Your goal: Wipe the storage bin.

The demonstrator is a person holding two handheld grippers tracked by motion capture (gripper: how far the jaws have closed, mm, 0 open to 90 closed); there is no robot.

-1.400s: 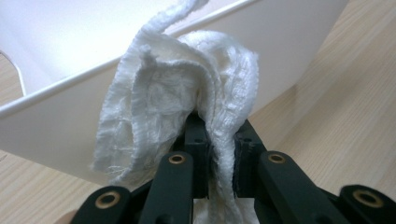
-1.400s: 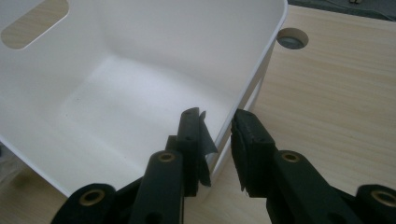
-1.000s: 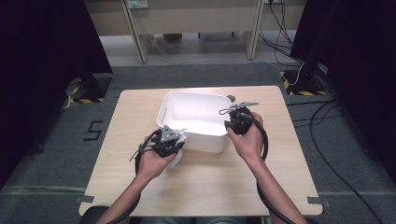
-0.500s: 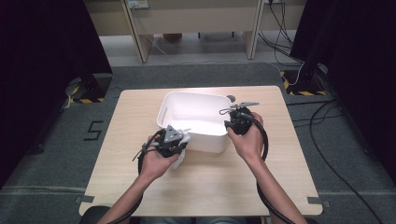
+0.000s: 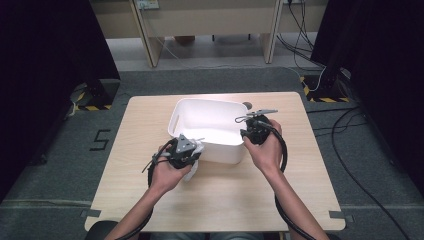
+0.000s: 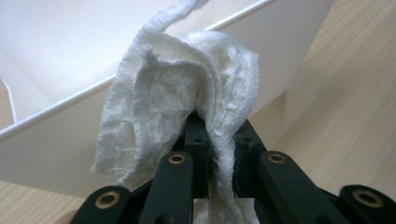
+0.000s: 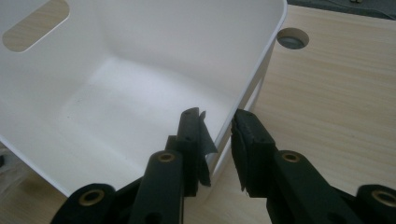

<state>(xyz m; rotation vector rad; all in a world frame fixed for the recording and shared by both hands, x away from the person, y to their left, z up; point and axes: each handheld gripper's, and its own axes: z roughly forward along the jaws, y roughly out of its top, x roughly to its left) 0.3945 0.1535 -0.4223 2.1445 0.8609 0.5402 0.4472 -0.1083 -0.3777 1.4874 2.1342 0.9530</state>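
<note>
High view: empty white tub (image 5: 207,127), rim clamped by right gripper (image 5: 248,134); left gripper (image 5: 192,152) pinches cloth (image 5: 196,150).

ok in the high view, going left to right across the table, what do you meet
left gripper shut on the white cloth → white tub → right gripper straddling the tub's right rim → bare table

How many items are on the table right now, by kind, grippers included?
Bin: 1
Cloth: 1
Grippers: 2, the left gripper shut on the cloth, the right gripper astride the bin's wall
Total: 4
</note>
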